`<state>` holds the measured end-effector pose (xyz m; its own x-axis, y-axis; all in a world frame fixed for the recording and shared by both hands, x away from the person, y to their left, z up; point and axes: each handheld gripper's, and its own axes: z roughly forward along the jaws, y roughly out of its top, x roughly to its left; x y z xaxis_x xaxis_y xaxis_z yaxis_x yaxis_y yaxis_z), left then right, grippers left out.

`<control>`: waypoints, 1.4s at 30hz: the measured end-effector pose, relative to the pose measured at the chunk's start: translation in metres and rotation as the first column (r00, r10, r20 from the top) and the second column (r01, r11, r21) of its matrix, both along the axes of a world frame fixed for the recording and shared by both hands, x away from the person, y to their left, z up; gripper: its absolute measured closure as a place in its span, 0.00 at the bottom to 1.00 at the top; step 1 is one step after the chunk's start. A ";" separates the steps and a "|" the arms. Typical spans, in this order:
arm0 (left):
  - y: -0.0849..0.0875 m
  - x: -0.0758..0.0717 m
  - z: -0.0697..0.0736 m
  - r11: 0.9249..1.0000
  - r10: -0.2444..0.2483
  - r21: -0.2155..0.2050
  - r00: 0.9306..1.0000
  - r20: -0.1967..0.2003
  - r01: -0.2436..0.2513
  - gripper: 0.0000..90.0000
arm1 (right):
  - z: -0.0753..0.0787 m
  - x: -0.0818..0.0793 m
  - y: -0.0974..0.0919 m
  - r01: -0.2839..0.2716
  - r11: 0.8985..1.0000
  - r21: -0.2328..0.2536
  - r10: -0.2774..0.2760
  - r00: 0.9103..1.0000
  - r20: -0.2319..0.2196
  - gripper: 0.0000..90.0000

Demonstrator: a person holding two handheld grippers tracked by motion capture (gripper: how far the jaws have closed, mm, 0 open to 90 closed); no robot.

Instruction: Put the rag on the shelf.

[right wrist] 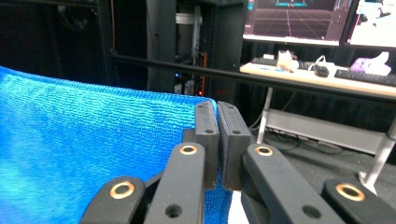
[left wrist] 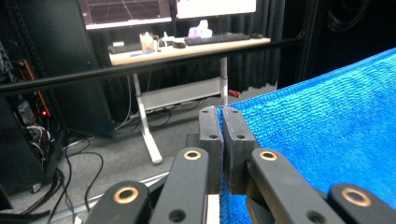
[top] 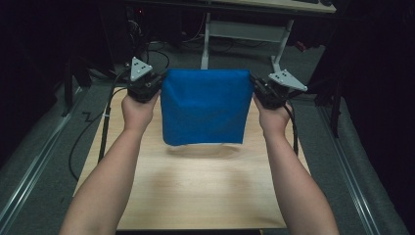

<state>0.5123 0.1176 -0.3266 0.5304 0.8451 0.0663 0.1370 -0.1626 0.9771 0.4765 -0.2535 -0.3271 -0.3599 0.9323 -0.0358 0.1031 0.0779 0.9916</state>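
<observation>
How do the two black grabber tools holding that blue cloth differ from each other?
The left gripper pinches the blue cloth's left top corner; the right gripper pinches its right top corner. The left gripper's grey plate stands tilted up toward the camera, while the right gripper's plate lies flatter. Both are clamped shut on the cloth, holding it hanging above the table.

The blue terry cloth [top: 205,105] hangs above the far half of the pale wooden table [top: 195,196], stretched between the left gripper [top: 155,85] and right gripper [top: 256,88], each clamping an upper corner.
</observation>
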 end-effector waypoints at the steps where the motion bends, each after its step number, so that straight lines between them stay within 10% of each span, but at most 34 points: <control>1: -0.001 0.004 -0.001 1.000 0.003 0.005 1.000 -0.006 -0.003 0.98 | -0.003 0.004 0.000 0.003 1.000 0.005 -0.003 1.000 -0.008 0.99; 10: -0.008 0.032 -0.035 0.998 0.033 0.063 0.990 -0.134 -0.025 0.97 | -0.032 0.036 0.001 0.023 0.999 -0.049 -0.028 0.993 -0.114 0.99; 24: 0.001 0.032 -0.083 0.997 0.002 0.070 0.962 -0.272 0.018 0.97 | -0.072 0.044 0.010 -0.010 0.993 -0.120 -0.016 0.977 -0.211 0.99; 42: 0.004 0.013 -0.128 0.998 -0.044 0.017 0.944 -0.327 0.053 0.97 | -0.118 0.024 0.007 -0.034 0.994 -0.102 0.003 0.958 -0.286 0.99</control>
